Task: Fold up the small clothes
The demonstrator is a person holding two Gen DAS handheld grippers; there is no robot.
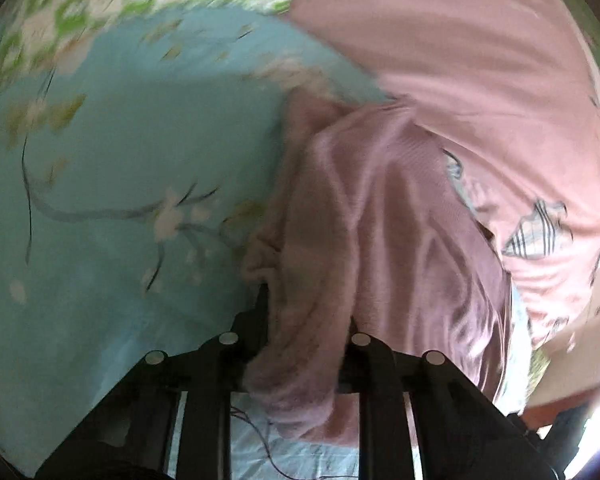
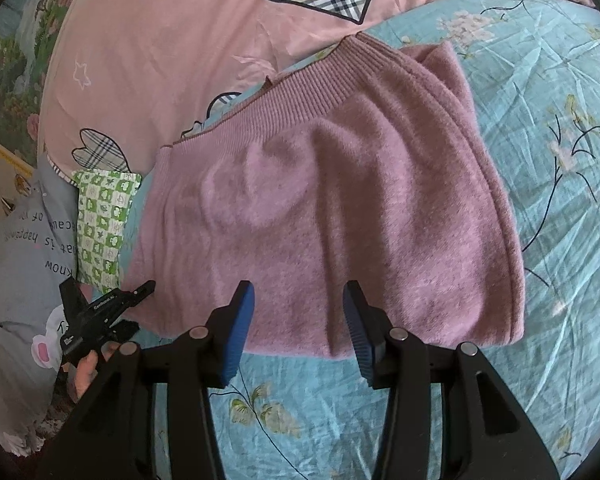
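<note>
A fuzzy mauve knit sweater [image 2: 332, 208] lies folded on the blue floral bedsheet [image 2: 560, 240], its ribbed hem toward the pink quilt. My right gripper [image 2: 298, 320] is open just above the sweater's near edge, blue pads apart, holding nothing. My left gripper [image 1: 304, 320] is shut on a bunched fold of the same sweater [image 1: 360, 220] and lifts it off the sheet; the cloth hangs between and over its fingers. The left gripper also shows in the right wrist view [image 2: 100, 312] at the sweater's left edge.
A pink quilt with plaid patches [image 2: 172, 40] lies beyond the sweater. A green-and-white checked pillow [image 2: 104, 220] and a grey printed pillow [image 2: 28, 248] sit at the left. Blue floral sheet [image 1: 120, 160] spreads left of the lifted cloth.
</note>
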